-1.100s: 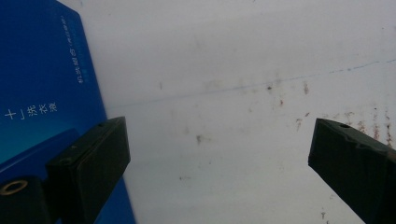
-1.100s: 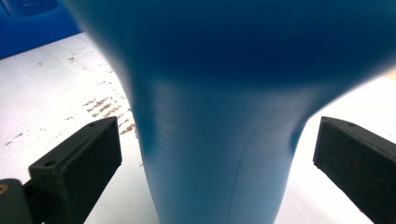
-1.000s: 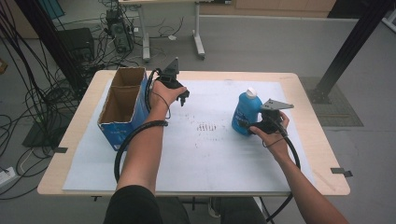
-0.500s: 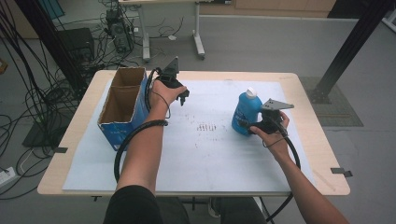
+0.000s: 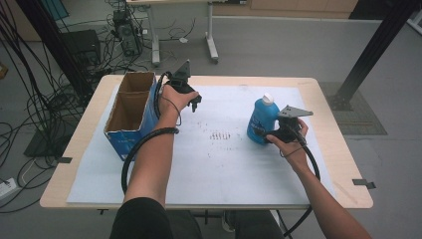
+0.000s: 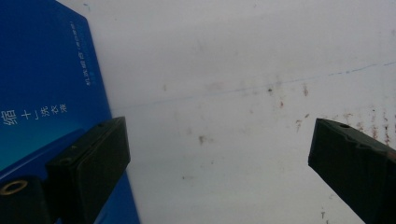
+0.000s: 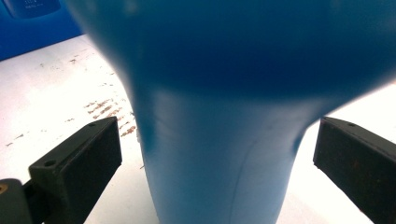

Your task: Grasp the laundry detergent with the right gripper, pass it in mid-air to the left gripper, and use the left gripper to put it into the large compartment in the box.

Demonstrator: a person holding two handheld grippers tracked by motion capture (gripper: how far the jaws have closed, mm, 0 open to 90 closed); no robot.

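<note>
A blue bottle (image 5: 262, 118) with a white cap stands upright on the white mat, right of centre. My right gripper (image 5: 262, 135) is open at its near side. In the right gripper view the bottle's narrow blue part (image 7: 219, 140) sits between the two spread jaws with gaps on both sides. An open-topped blue cardboard box (image 5: 130, 112) stands at the left. My left gripper (image 5: 195, 102) hovers just right of it, open and holding nothing. In the left gripper view the box's blue side (image 6: 42, 84) lies beside the left jaw, above bare mat.
The white mat (image 5: 219, 174) covers most of the wooden table (image 5: 343, 164), with dark smudges (image 5: 219, 135) at its middle. Cables trail from both grippers toward the near edge. On the floor beyond lie a desk frame, tangled cables at left and a black post at right.
</note>
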